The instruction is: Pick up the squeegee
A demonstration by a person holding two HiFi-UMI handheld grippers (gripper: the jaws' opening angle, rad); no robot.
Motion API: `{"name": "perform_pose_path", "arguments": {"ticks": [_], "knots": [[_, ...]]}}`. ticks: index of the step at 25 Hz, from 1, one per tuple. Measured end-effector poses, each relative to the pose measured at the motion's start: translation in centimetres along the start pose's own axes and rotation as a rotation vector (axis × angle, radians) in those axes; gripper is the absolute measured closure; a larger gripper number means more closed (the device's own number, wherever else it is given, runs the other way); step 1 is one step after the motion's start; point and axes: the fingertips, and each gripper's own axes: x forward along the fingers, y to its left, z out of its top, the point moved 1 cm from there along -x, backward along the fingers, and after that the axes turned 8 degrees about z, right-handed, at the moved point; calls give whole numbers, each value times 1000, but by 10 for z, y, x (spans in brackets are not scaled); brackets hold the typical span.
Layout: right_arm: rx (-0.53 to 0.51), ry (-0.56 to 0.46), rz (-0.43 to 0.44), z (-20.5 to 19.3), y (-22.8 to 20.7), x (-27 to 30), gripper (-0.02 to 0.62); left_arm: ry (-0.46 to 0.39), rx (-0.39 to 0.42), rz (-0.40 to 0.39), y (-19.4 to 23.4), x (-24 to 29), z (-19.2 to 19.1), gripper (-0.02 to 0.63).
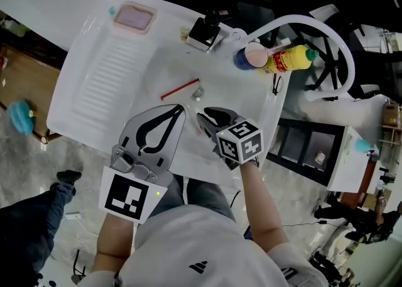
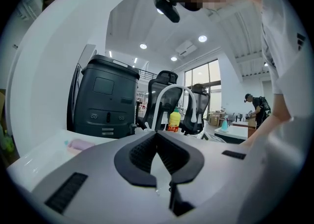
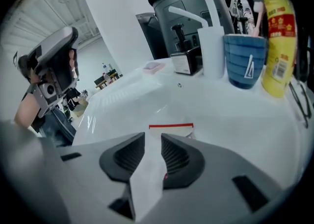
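The squeegee, a thin strip with a red edge, lies flat in the white sink basin close to the drain. In the right gripper view the squeegee shows just beyond the jaws, which stand apart with only bare sink between them. My right gripper hovers over the basin's near side, open, a short way from the squeegee. To its left, my left gripper is held over the sink's near rim. Its black pads meet at the tips, shut on nothing.
On the ribbed drainboard's far end rests a pink sponge. Behind the basin stand a black-and-white dispenser, a blue cup, a yellow bottle and the arched white faucet. A person's leg is at lower left.
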Motion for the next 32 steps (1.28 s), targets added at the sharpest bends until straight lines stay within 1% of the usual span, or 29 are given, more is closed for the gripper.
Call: {"name": "perform_pose_path", "arguments": {"ticks": [3,12,17,21,27,32], "knots": [[10,56,2,-13,-5,10,497,9,10,-2,3,0,-4,594],[42,198,15,-44,-15,27,486,26,4,10,8,-1,-15,594],[91,275,24,-63,-20,36,472,32,-4,22,12,-4,-18,594],[115,320,16,-74,-25,41,468,34,-13,32,15,-6,-20,594],[127,394,10,-89,-32,50,450,39,-18,45,21,-10,-23,594],[133,437,-2,-101,-38,56,448,43,-14,53,25,-11,-25,594]]}}
